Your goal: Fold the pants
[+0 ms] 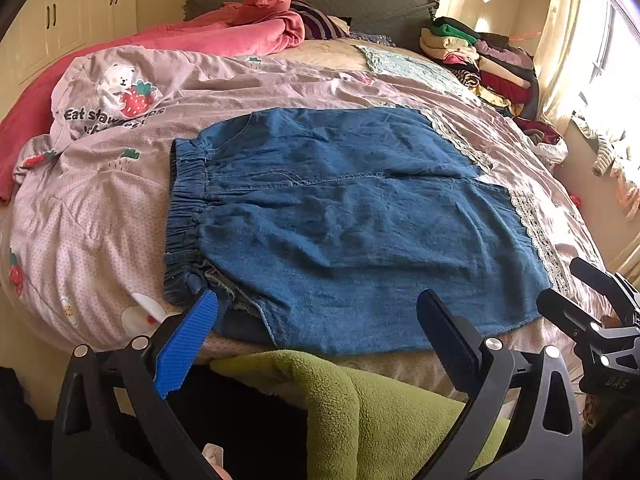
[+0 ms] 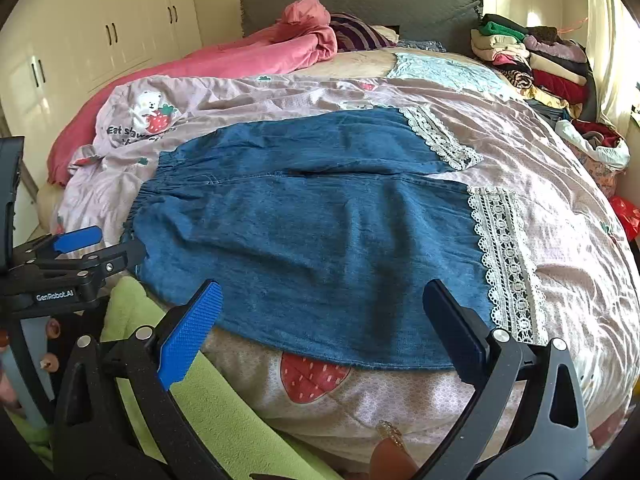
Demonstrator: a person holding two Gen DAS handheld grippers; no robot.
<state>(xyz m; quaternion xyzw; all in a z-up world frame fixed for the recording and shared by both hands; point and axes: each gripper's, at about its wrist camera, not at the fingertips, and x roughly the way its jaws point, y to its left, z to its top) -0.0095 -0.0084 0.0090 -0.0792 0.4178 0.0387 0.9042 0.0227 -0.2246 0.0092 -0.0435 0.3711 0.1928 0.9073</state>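
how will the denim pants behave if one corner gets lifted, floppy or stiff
Probably floppy: the denim pants lie flat and follow the quilt's bumps. Likely light, since the cloth wrinkles thinly. The lace hems may droop first.

Hidden and cut-off parts around the pants

We lose the near hem of the pants (image 1: 340, 216) behind the left gripper (image 1: 316, 340), whose 2 fingers hide it; left of the pants, the quilt (image 1: 100, 200) lettering is folded and partly unreadable; beyond them, the clothes pile (image 1: 480, 60) is too small to sort.
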